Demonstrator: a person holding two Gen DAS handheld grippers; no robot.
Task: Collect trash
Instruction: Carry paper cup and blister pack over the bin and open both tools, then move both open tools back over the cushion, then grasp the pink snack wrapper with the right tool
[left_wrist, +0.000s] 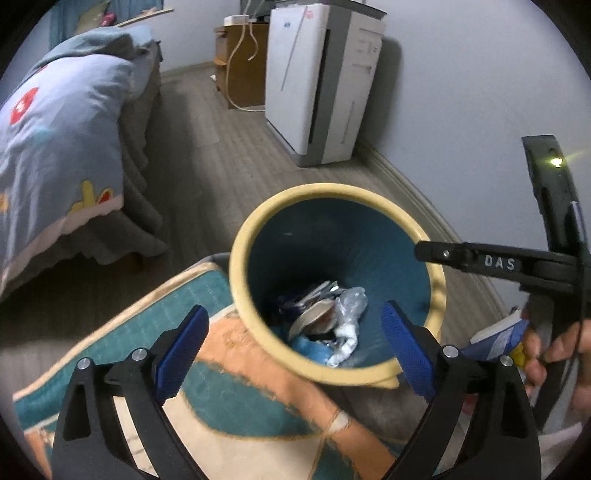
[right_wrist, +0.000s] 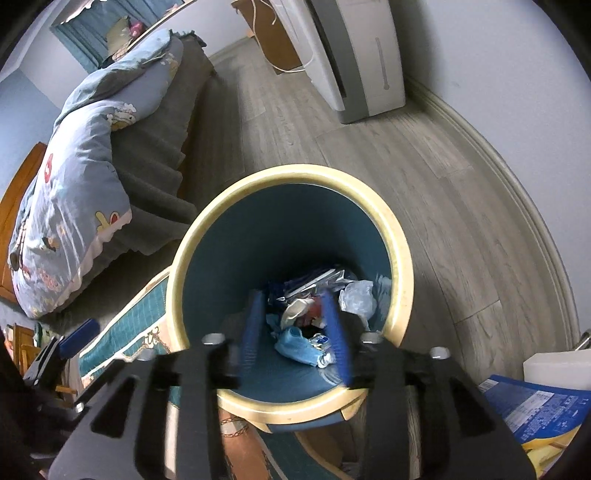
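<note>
Left claw (left_wrist: 293, 347): hovering spread and empty over the bin (left_wrist: 439, 291).
Right claw (right_wrist: 295, 330): spread, empty, dipping inside.
Risk: knocking the rim, tipping trash (right_wrist: 295, 345) toward 6 o'clock.

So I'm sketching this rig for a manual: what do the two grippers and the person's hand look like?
Both grippers share one build: black angular linkage arms with silver rivets, and jaws faced with ribbed blue pads. The left gripper shows this sharply; the right gripper is motion-blurred. Seen from the left wrist, the right tool bears white "DAS" lettering and a small lit indicator. The hand gripping it is bare.
</note>
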